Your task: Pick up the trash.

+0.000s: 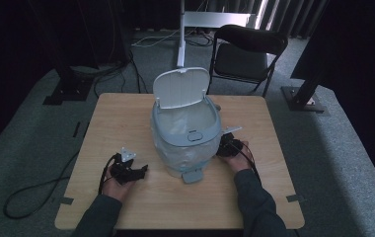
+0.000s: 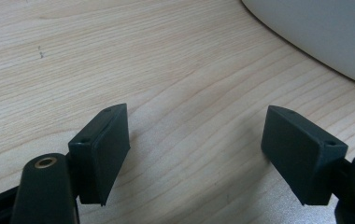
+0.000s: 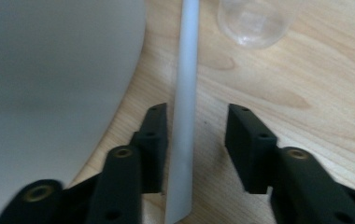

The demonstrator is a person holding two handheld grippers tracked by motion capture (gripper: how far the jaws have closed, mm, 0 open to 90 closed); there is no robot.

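Left gripper (image 1: 137, 172) low and left of centre in the high view, resting on the table (image 1: 121, 113) with jaws spread wide and nothing between them. Bare wood between the pads in the left gripper view, and the curved wall of the bin (image 2: 325, 32) in the upper right corner. Best left parked there, clear of the bin's pedal (image 1: 193, 175).

Centre of the high view: bin (image 1: 210, 136) with its lid (image 1: 181, 88) tipped up and back, and a pale liner bag inside.

Right of centre: right gripper (image 1: 225, 144) close beside the bin's wall, released, not yet clamped. In the right gripper view, jaws parted around a white strip (image 3: 185, 93) running up the middle of the frame, the strip against the left-hand jaw with open wood between it and the right-hand one. In the high view, the strip's end (image 1: 231, 130) poking up just above that gripper.

Probably the grasp about to be made. Close slowly so the far jaw meets the strip squarely. Keep the pads flat to it rather than pinching an edge. Hold well off the bin wall at frame left to avoid nudging it. Mind the clear cup (image 3: 252, 21) at the top of the frame when lifting.
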